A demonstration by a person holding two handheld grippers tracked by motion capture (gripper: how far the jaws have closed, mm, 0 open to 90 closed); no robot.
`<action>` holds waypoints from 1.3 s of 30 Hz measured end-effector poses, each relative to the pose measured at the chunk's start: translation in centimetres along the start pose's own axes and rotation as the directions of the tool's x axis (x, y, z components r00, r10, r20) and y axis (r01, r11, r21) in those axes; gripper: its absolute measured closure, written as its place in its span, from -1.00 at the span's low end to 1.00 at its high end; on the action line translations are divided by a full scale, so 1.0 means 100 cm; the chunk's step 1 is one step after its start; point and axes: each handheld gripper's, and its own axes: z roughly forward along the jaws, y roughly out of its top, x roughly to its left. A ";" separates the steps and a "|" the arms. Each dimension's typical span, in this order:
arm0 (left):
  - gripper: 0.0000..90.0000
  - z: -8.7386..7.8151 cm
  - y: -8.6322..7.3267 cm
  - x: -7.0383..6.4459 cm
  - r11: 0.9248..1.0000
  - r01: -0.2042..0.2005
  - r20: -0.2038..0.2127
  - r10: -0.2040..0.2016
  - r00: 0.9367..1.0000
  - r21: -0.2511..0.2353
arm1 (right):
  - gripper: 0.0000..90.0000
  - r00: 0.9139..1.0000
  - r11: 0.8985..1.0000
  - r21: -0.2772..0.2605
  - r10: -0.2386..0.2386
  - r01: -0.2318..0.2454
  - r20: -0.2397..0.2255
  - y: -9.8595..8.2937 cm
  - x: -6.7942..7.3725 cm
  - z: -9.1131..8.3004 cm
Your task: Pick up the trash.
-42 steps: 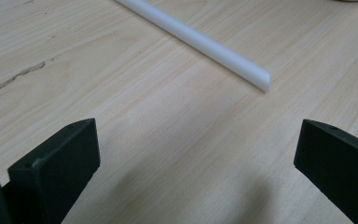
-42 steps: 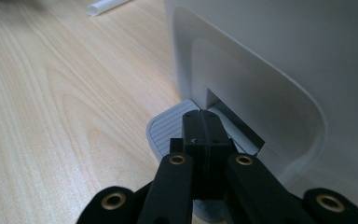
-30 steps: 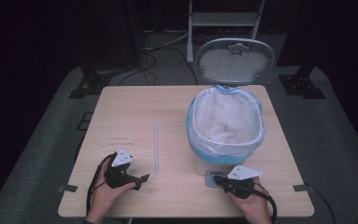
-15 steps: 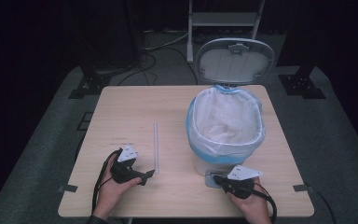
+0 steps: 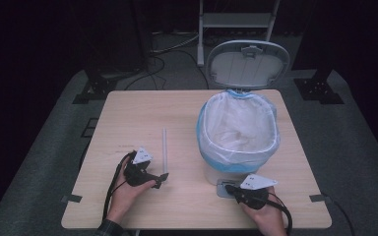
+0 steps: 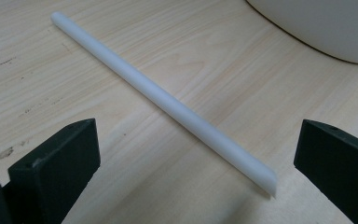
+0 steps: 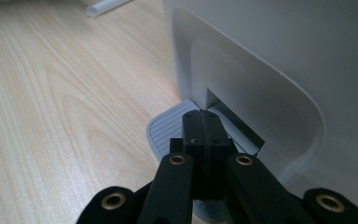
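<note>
A long white straw (image 5: 165, 150) (image 6: 168, 100) lies on the wooden table (image 5: 128, 113). My left gripper (image 5: 160, 179) (image 6: 191, 163) stands open at the straw's near end, with a jaw on each side of it. To the right stands a white pedal bin (image 5: 238, 132) lined with a blue-edged bag, its lid (image 5: 248, 64) raised. My right gripper (image 5: 230, 189) (image 7: 200, 133) is shut, its tips pressing down on the bin's grey foot pedal (image 7: 168, 133) (image 5: 221, 188) at the bin's base (image 7: 261, 70).
The straw's near end (image 7: 100, 8) lies off to the left of the bin. A metal stand (image 5: 238, 19) and cables (image 5: 167, 46) sit on the floor behind the table. Tape marks (image 5: 71, 198) flag the table's front corners.
My left gripper has slid right and forward until its open jaws flank the straw's near end. The right gripper has stayed on the pedal and the lid stays up.
</note>
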 end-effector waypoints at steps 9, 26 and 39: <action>-1.00 0.017 0.001 0.004 1.000 0.008 -0.021 -0.008 1.000 0.019 | 1.00 1.000 1.000 0.003 0.008 -0.008 -0.003 0.000 0.000 0.000; -0.88 0.028 -0.002 0.005 0.998 0.010 -0.049 -0.007 0.999 0.060 | 1.00 1.000 1.000 -0.001 0.012 -0.012 -0.011 0.000 -0.002 0.000; -0.60 0.022 -0.006 0.008 0.999 0.034 -0.082 -0.031 0.996 0.031 | 1.00 1.000 1.000 0.000 0.016 -0.016 -0.011 0.000 -0.002 0.000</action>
